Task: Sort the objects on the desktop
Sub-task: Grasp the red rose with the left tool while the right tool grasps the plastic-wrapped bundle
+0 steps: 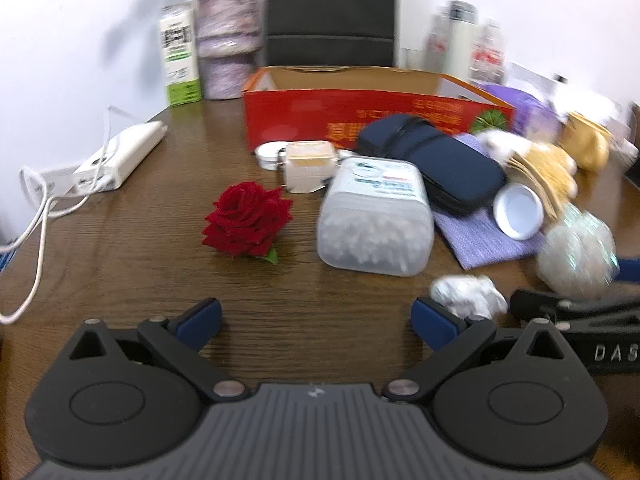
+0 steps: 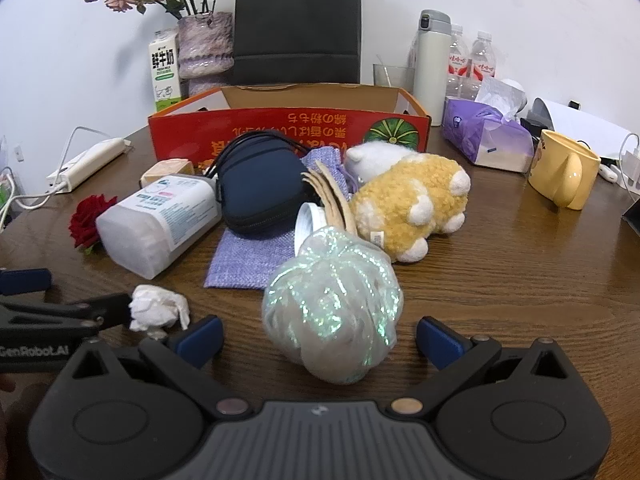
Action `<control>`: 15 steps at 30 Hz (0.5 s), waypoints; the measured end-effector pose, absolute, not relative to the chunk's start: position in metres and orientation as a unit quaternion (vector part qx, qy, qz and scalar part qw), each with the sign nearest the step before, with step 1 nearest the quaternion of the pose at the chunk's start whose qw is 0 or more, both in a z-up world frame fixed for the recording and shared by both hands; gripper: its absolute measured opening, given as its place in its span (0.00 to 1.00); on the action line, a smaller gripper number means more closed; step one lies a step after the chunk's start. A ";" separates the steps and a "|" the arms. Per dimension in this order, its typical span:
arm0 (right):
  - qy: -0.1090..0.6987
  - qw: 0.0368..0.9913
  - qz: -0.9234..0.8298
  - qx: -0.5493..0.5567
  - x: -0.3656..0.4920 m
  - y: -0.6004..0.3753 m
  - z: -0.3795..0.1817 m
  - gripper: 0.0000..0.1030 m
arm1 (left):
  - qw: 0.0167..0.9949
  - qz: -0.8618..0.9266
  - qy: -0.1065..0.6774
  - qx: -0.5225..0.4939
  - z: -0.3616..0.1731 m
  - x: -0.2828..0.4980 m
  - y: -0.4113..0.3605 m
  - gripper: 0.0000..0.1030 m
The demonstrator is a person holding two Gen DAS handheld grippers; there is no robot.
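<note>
My left gripper (image 1: 316,322) is open and empty over the wooden table, a red rose (image 1: 246,219) and a clear cotton-swab box (image 1: 374,218) ahead of it, a crumpled tissue (image 1: 468,294) by its right finger. My right gripper (image 2: 318,338) is open, its fingers either side of an iridescent mesh ball (image 2: 332,312), not closed on it. Behind lie a navy pouch (image 2: 262,184), a purple cloth (image 2: 250,258), a yellow plush toy (image 2: 412,200) and an open red cardboard box (image 2: 288,128).
A white power strip (image 1: 120,156) with cables lies at the left. A milk carton (image 2: 164,70), vase (image 2: 204,46), black bag (image 2: 296,20), thermos (image 2: 432,66), bottles, tissue pack (image 2: 486,136) and yellow mug (image 2: 564,168) stand behind and right.
</note>
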State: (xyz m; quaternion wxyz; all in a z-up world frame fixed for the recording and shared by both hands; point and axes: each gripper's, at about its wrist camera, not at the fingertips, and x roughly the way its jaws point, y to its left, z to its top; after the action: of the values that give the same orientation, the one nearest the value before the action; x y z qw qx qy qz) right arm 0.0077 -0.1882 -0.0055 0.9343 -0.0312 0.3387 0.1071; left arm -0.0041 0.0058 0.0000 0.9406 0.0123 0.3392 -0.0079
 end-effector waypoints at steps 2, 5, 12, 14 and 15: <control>0.322 0.936 0.136 -0.034 -0.005 -0.191 0.000 0.93 | 0.941 -0.029 0.337 -0.006 0.004 -0.016 0.015 1.00; 0.291 0.944 0.153 -0.038 -0.017 -0.198 0.009 0.92 | 0.947 -0.043 0.316 -0.021 0.012 -0.022 0.030 1.00; 0.302 0.945 0.124 -0.021 0.016 -0.206 0.009 0.81 | 0.953 0.008 0.302 -0.029 0.020 0.027 0.059 0.90; 0.309 0.942 0.130 -0.016 0.020 -0.207 0.005 0.76 | 0.950 0.007 0.308 -0.046 0.020 0.040 0.066 0.81; 0.311 0.941 0.134 -0.013 0.021 -0.207 0.002 0.73 | 0.949 0.008 0.312 -0.049 0.021 0.044 0.069 0.79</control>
State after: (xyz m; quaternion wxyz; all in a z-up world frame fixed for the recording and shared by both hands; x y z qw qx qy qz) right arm 0.0209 -0.2071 0.0021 0.9407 -0.0131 0.3113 0.1344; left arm 0.0444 0.0693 0.0207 0.9487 -0.0486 0.3123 0.0079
